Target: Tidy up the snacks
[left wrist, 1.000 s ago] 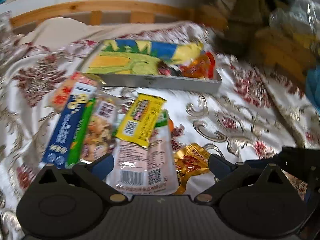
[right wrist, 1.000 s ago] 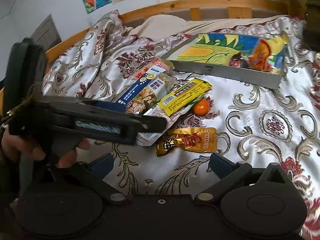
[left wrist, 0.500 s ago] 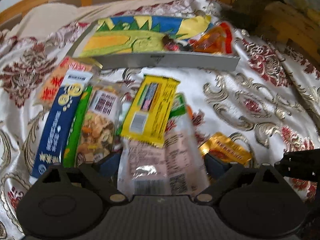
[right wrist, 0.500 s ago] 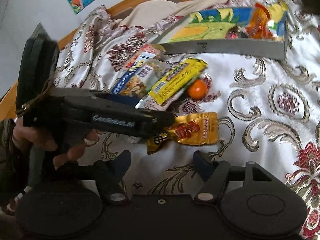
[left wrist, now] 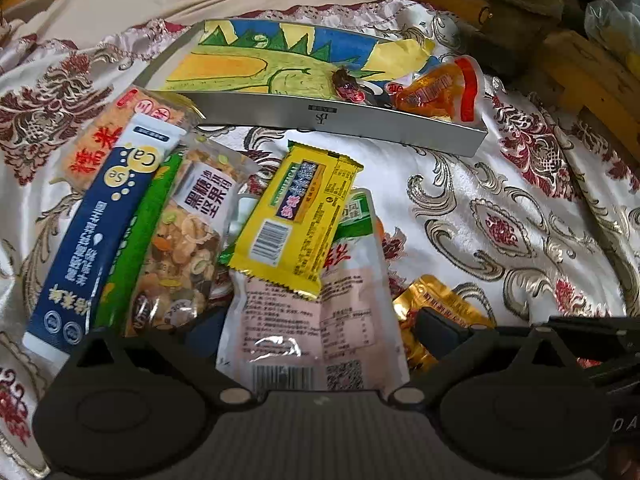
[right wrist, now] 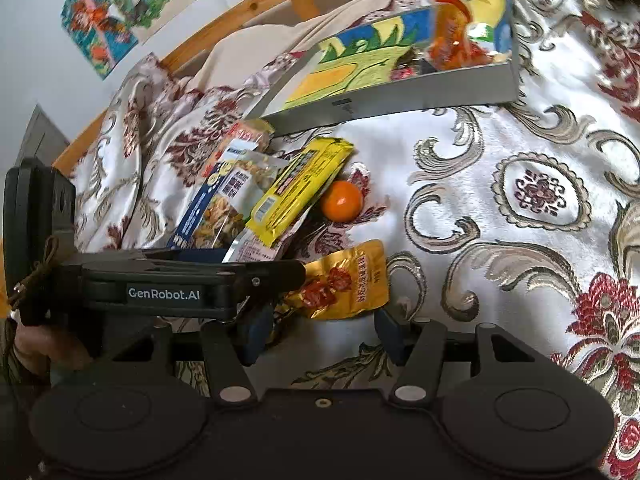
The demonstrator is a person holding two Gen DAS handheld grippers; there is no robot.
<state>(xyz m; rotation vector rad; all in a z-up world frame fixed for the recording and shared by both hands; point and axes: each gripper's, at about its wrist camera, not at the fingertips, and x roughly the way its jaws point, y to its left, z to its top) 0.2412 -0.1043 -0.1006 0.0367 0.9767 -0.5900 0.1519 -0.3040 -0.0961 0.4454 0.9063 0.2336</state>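
Left hand-held gripper (left wrist: 316,330) spread wide around pink pouch (left wrist: 312,320); right hand-held gripper (right wrist: 320,338) open beside gold packet (right wrist: 344,280). Barely begun: two snacks inside grey box (left wrist: 332,114), most heaped just before it.

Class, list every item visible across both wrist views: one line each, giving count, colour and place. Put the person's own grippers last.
Tray: one, grey, colourful drawing lining it, far end of bedspread.
Orange-red snack pouch: one, inside tray, right end.
Yellow snack bar: one, atop the pile.
Pink-white packet: one, under the yellow bar.
Nut mix pack: one, clear, left of yellow bar.
Blue stick pack: one, pile's left side.
Gold pouch: one, nearest the grippers.
Orange fruit: one, beside the pile.
Left gripper: open, over pink-white packet.
Right gripper: open, at gold pouch.
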